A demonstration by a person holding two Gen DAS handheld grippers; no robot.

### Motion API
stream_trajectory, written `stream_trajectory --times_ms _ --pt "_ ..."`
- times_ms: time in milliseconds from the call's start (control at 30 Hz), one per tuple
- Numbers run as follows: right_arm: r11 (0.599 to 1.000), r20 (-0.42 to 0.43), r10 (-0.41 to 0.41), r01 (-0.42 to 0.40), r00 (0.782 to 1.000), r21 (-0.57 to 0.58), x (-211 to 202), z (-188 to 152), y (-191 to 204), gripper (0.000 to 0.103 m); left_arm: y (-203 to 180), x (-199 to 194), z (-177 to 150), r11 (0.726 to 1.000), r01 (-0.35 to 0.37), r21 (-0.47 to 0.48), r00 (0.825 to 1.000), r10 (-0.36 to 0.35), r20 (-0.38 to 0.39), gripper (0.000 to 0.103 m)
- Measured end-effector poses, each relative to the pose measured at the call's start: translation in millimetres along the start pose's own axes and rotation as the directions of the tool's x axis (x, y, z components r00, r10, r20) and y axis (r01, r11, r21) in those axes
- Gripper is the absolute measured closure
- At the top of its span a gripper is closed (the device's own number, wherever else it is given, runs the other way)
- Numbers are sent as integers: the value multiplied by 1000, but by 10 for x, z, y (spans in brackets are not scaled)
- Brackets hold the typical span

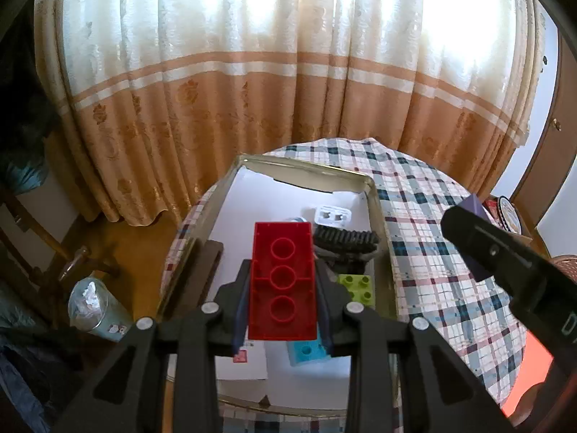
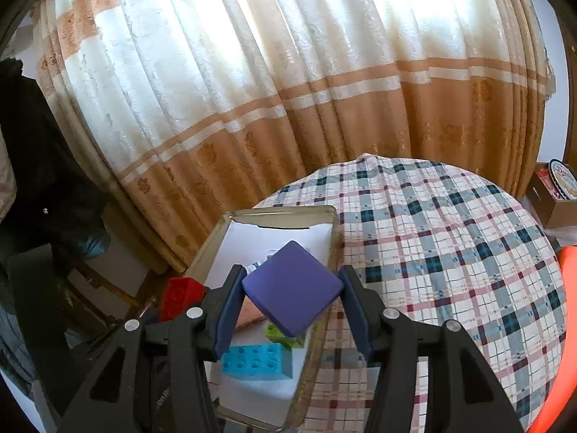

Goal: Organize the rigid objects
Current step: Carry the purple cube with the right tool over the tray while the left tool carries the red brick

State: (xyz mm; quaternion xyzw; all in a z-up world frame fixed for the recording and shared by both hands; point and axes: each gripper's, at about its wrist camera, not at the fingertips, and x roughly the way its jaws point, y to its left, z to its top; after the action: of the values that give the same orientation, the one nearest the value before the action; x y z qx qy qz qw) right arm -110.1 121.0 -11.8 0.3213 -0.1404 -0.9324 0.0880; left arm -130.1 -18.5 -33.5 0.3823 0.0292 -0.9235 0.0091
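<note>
My left gripper (image 1: 282,290) is shut on a red toy brick (image 1: 282,281), underside up, held above a metal tray (image 1: 375,195) lined with white paper. In the tray lie a green brick (image 1: 357,285), a blue brick (image 1: 306,351), a black brush (image 1: 346,240) and a white plug-like piece (image 1: 331,214). My right gripper (image 2: 292,296) is shut on a purple block (image 2: 292,288), held corner to corner over the tray's right side (image 2: 333,234). The right wrist view shows the blue brick (image 2: 256,361), the green brick (image 2: 276,332) and the red brick (image 2: 178,294).
The tray sits on a round table with a plaid cloth (image 2: 450,245). A curtain (image 1: 252,90) hangs behind. A bin (image 1: 92,306) and a wooden chair (image 1: 47,249) stand on the floor at left. A cardboard box (image 2: 557,209) is at right.
</note>
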Motion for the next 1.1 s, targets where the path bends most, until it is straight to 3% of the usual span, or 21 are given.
stream_trajectory --times_ms 400,1100 --pt "999 6 15 -15 1000 -33 92 84 219 47 187 -16 93 999 -29 -24 999 29 26 73" --pt "998 20 -32 33 999 -53 303 250 309 47 326 84 273 998 -61 -11 997 62 40 73"
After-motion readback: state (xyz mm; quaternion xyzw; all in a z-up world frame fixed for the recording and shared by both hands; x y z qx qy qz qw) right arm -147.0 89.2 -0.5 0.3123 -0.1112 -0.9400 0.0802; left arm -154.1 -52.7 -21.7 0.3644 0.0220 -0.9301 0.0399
